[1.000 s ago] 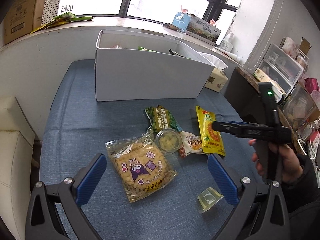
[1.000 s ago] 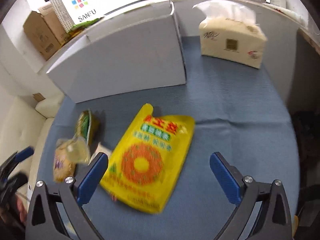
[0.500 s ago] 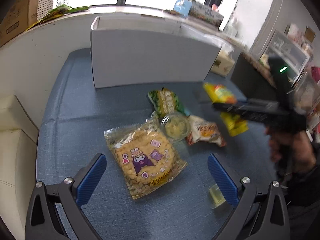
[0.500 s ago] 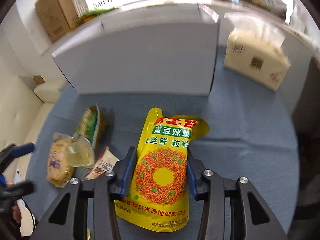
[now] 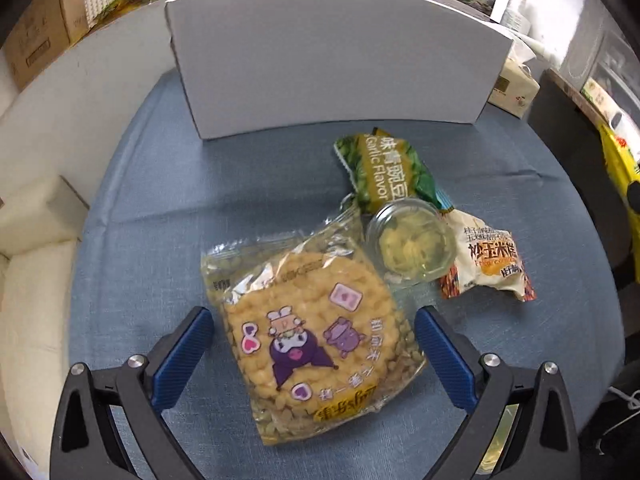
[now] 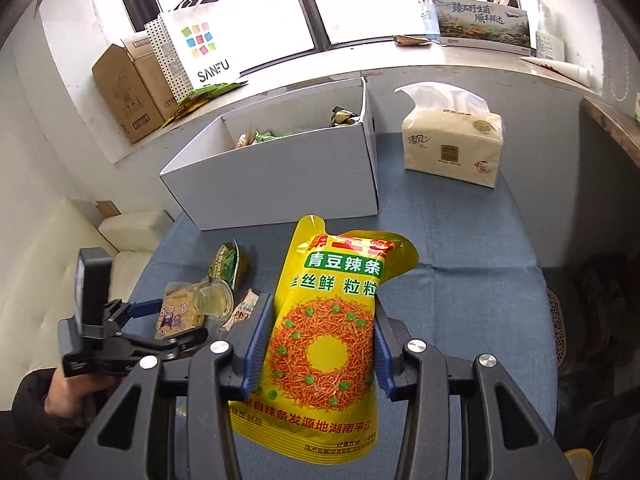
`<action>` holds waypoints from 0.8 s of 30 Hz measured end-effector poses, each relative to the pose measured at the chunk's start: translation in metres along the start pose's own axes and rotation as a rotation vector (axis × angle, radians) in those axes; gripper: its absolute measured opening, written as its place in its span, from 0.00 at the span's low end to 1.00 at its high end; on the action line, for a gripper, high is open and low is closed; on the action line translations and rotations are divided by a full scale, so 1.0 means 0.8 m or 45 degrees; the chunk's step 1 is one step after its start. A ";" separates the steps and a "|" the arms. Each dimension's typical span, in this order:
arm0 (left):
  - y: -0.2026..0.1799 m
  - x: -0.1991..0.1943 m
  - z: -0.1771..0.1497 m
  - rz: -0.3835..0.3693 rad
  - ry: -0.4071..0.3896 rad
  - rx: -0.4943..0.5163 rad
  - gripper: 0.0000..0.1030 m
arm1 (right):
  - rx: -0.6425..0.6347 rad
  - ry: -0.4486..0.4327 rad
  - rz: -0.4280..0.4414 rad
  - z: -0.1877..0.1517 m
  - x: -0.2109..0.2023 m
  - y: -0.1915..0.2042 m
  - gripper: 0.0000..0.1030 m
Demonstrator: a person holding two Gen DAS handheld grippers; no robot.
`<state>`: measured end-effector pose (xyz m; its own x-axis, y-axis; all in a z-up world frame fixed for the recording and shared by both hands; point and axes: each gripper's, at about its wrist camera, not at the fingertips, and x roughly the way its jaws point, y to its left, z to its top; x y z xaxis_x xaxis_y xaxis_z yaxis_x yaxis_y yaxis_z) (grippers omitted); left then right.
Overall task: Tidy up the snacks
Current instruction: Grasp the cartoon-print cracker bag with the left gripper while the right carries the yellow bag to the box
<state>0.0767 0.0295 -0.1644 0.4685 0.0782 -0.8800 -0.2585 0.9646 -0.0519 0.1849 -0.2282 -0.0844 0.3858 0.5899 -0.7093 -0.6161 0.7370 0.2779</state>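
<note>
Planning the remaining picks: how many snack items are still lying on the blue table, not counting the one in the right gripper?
4: cartoon puffed-corn bag between the left gripper's closing fingers, green pea packet, clear jelly cup, orange-and-white corn packet. Another cup may sit hidden by the left gripper.

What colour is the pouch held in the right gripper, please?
Bright yellow pouch, with an orange ring; clearest in the right wrist view.

bright windows (image 6: 304, 4) face me above a pale sill (image 6: 460, 56); a cream sofa (image 6: 72, 248) sits left.
</note>
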 end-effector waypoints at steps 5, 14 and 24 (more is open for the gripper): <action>0.010 -0.033 -0.008 -0.050 -0.097 -0.005 0.74 | 0.006 -0.017 0.018 -0.008 -0.003 -0.002 0.47; 0.026 -0.163 0.035 -0.167 -0.446 0.055 0.74 | -0.029 -0.093 0.089 0.010 -0.005 0.012 0.47; 0.053 -0.163 0.222 -0.294 -0.595 0.013 0.74 | -0.067 -0.215 0.184 0.168 0.044 0.037 0.47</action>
<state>0.1543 0.1045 0.0321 0.8400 -0.0348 -0.5414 -0.0971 0.9722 -0.2131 0.2722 -0.1413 -0.0142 0.3976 0.7385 -0.5446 -0.7069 0.6249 0.3313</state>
